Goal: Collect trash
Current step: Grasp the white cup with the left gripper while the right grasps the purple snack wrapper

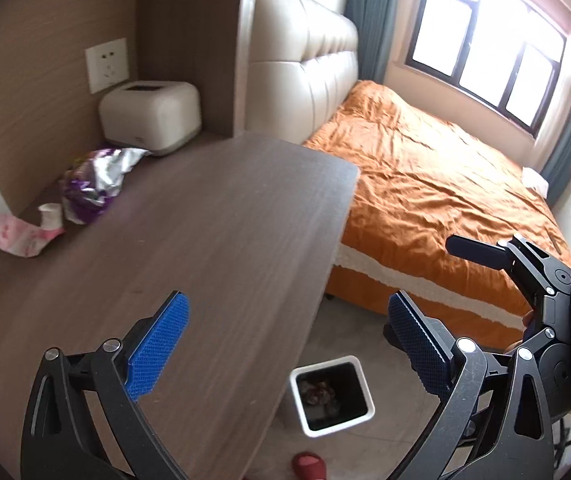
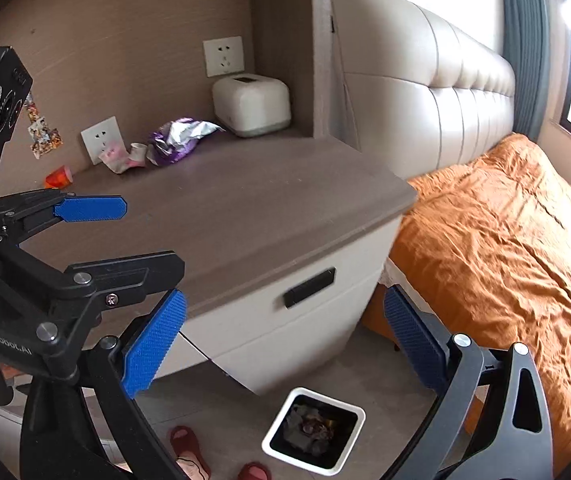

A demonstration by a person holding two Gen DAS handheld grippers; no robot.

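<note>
Blue-padded fingers of the left gripper (image 1: pixel 285 344) and right gripper (image 2: pixel 283 340) both gape wide, holding nothing, above the white square bin (image 2: pixel 313 430) on the floor. Remaining trash, a crumpled purple foil wrapper (image 1: pixel 97 184) and pink paper scrap (image 1: pixel 25 236), lies far back against the wall on the brown wooden tabletop (image 1: pixel 225 240). Light foil could slip from a shallow pinch, or a long reach could knock the white tissue box (image 1: pixel 151 114).

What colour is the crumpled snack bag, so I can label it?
Purple and silver snack bag; left wrist view shows it best.

Purple-silver wrapper (image 1: pixel 97 184), orange bedspread (image 1: pixel 425 184)
</note>
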